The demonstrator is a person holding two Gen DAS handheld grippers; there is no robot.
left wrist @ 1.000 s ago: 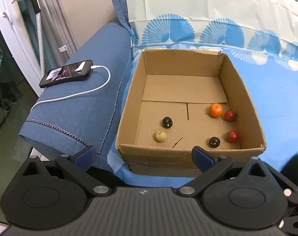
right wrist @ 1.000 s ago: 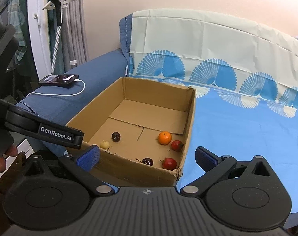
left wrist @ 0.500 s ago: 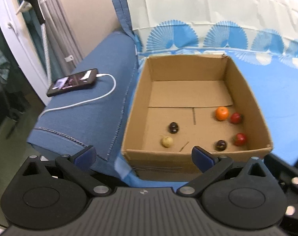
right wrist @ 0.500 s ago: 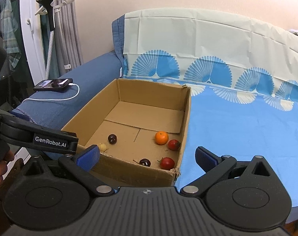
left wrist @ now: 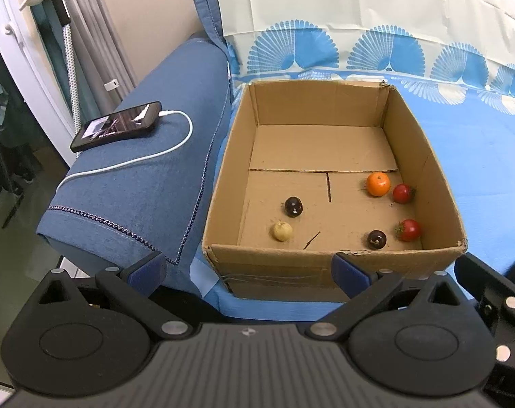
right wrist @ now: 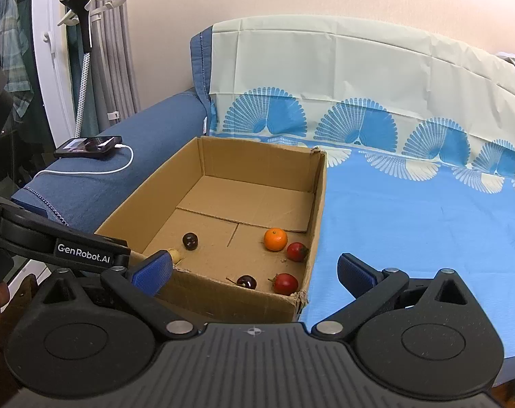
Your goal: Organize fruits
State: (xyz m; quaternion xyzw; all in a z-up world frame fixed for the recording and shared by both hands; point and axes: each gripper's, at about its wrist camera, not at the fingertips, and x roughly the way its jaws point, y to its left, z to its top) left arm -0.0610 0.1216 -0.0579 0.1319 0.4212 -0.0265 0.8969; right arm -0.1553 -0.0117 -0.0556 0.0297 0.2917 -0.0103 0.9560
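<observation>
An open cardboard box [left wrist: 223,176] [right wrist: 320,210] sits on a sofa with a blue sheet. On its floor lie an orange [left wrist: 378,184] [right wrist: 275,239], two red fruits [left wrist: 403,193] [left wrist: 408,230], two dark cherries [left wrist: 293,206] [left wrist: 376,239] and a pale yellow fruit [left wrist: 281,231]. My left gripper [left wrist: 247,268] is open and empty in front of the box's near wall. My right gripper [right wrist: 254,272] is open and empty at the box's near right corner.
A phone [left wrist: 118,130] on a white charging cable [left wrist: 145,159] lies on the blue sofa arm left of the box. The blue sheet [right wrist: 427,224] stretches to the right of the box. A garment steamer [right wrist: 82,23] stands by the wall at far left.
Both grippers have pulled back and up from the box, so it looks smaller. The fruits have not moved. Both grippers stay open.
</observation>
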